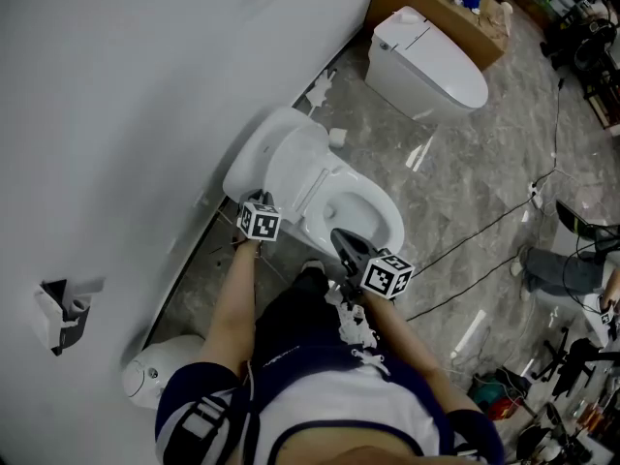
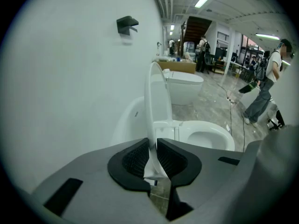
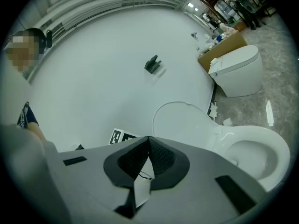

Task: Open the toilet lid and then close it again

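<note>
The white toilet [image 1: 363, 211] stands against the wall with its lid [image 1: 276, 158] raised. In the left gripper view the lid [image 2: 156, 97] is upright and edge-on, and my left gripper [image 2: 153, 149] is shut on its rim, with a pad on each side. In the head view the left gripper [image 1: 262, 206] sits at the lid's near edge. My right gripper [image 1: 341, 237] hovers over the front of the seat, shut, with nothing between its fingers. In the right gripper view, the right gripper [image 3: 148, 141] faces the lid [image 3: 180, 122] and the open bowl [image 3: 254, 148].
A second toilet [image 1: 426, 61] and a cardboard box [image 1: 436, 3] stand farther along the wall. Cables [image 1: 484, 231] cross the marble floor to the right. A white round unit [image 1: 150, 376] sits by my left side. A person [image 2: 266, 87] stands off to the right.
</note>
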### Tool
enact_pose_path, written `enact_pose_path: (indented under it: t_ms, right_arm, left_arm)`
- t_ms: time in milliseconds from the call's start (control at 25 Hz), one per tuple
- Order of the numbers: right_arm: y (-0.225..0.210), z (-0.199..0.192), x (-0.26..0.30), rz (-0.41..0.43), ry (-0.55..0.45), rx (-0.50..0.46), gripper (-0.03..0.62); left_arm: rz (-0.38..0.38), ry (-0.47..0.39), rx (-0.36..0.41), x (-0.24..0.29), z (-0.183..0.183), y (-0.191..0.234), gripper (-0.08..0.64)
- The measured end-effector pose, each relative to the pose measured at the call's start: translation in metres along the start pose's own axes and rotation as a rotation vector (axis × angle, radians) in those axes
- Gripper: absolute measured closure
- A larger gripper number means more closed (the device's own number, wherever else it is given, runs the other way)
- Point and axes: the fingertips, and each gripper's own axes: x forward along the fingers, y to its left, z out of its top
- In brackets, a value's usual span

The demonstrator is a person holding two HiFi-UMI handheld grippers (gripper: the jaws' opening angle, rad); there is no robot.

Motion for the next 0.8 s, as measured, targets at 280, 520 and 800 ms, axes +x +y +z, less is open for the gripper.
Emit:
enact_pose_path:
  t_ms: [280,520,800]
  right_arm:
    - [0.013,0.001,0.009,0.031,0.006,-0.007,0.583]
    - [0.02,0.003,0.008,0.047,-0.011,0.001,0.583]
    - [0.024,0.016,0.003,0.056,-0.057,0.01,0.583]
  left_arm:
    - [-0.002,-0.011,-0.033,0.001,0.0,0.006,0.499]
    - [0.016,-0.045,-0.109,-0.014,-0.002,0.009,0.456]
    - [0.0,-0.229,-0.234,-0.063,0.017,-0.002,0.539]
